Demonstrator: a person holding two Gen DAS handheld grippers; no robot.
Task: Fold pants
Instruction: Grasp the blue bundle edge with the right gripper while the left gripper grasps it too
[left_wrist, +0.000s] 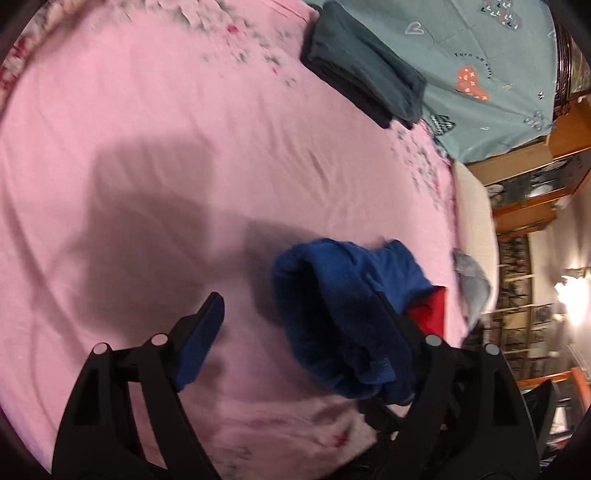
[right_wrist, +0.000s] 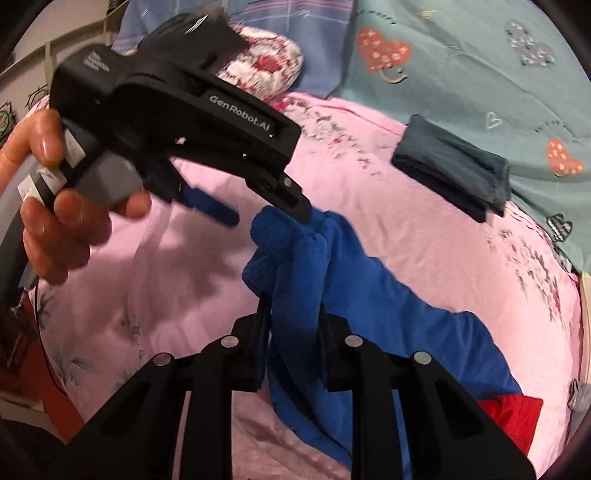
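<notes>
Blue pants (right_wrist: 369, 295) hang bunched above a pink bedsheet (right_wrist: 424, 240). My right gripper (right_wrist: 293, 310) is shut on the pants' bunched edge and holds them up. My left gripper (left_wrist: 295, 314) is open: its left finger (left_wrist: 201, 339) is bare, and the blue pants (left_wrist: 343, 314) drape over its right finger, which is mostly hidden. In the right wrist view the left gripper (right_wrist: 273, 214) reaches in from the upper left, one fingertip touching the top of the pants.
A folded dark grey garment (left_wrist: 362, 66) lies at the far side of the pink sheet (left_wrist: 147, 147), beside a teal heart-print cover (left_wrist: 480, 74). A red cloth (left_wrist: 430, 306) and a grey cloth (left_wrist: 474, 280) lie near the bed's right edge. Wooden furniture stands beyond.
</notes>
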